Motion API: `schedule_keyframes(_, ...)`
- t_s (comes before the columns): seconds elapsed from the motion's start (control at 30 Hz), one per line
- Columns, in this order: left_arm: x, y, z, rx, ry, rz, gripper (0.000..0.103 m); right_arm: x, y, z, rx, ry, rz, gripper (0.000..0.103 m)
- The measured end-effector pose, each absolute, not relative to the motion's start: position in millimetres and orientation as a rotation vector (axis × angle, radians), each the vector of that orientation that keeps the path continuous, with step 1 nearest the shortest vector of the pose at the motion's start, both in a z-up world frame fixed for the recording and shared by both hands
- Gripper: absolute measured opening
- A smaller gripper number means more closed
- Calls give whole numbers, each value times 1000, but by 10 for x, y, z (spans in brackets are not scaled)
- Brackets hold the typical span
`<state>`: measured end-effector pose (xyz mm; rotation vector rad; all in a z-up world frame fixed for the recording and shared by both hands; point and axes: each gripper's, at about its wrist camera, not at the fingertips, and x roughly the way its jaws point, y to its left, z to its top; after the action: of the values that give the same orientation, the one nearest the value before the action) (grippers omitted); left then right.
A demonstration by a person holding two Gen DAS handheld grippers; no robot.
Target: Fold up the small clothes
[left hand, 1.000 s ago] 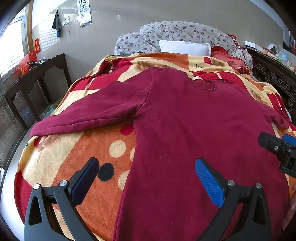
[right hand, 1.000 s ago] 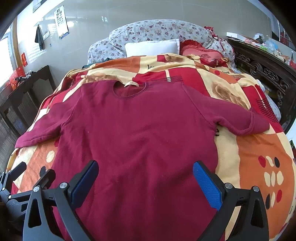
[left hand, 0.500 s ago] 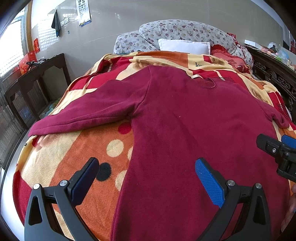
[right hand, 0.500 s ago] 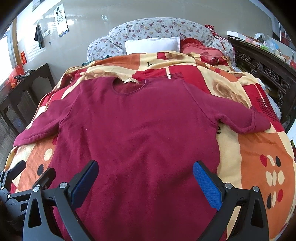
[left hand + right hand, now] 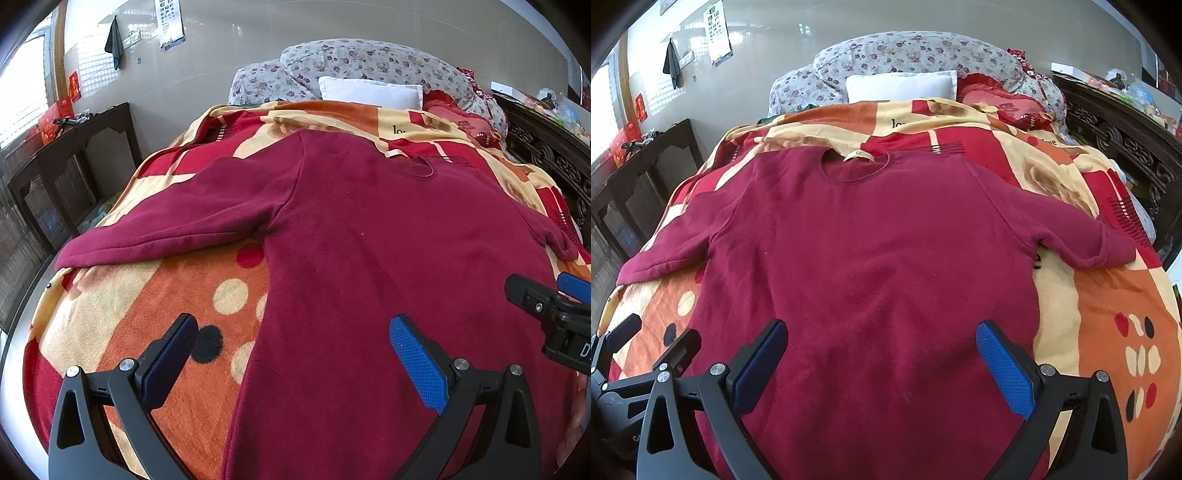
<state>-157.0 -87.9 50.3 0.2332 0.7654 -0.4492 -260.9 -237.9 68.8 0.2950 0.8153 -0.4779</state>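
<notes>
A dark red sweater [image 5: 864, 266] lies flat and face up on a bed. Under it is a blanket [image 5: 1108, 317] with orange, red and cream patches and big dots. The sweater's neck hole points to the far end of the bed. There, a white pillow [image 5: 899, 85] leans on a flowery pillow [image 5: 923, 51]. Both sleeves are spread out to the sides. One sleeve [image 5: 173, 229] reaches toward the left edge of the bed. The other sleeve [image 5: 1086, 243] reaches toward the right edge.

The left gripper [image 5: 293, 358] is above the near left part of the sweater. Its jaws are spread wide and hold nothing. One blue pad is over the blanket and the other is over the red cloth. The right gripper [image 5: 881, 360] is above the near middle of the sweater. Its jaws are spread wide too, and they are empty. A dark wooden side table [image 5: 70, 155] stands by the wall on the left.
</notes>
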Motion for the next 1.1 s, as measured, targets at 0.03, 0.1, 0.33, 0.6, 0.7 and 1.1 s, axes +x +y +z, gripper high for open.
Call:
schedule_keyframes(0.03,-1561,-873,501,232,766,-448,103,-2596,-2373,693,293,814,-476,103)
schedule_keyframes(0.1,-1541,-864,498,229,768,-445,103,-2569,-2357,703,287,812,-473,103)
schedule_keyframes(0.33,-1485,-849,487,221,775,-440,103,-2474,-2320,669,280,822,-464,103)
schedule_keyframes(0.6,-1421,-811,476,214,779,-425,103,-2405,-2309,627,280,831,-455,103)
schedule_keyframes(0.7,-1397,-794,471,211,782,-420,103,-2386,-2302,619,280,832,-453,103)
schedule_keyframes(1.1,-1098,-410,482,156,812,-353,103,-2158,-2200,569,261,852,-416,103)
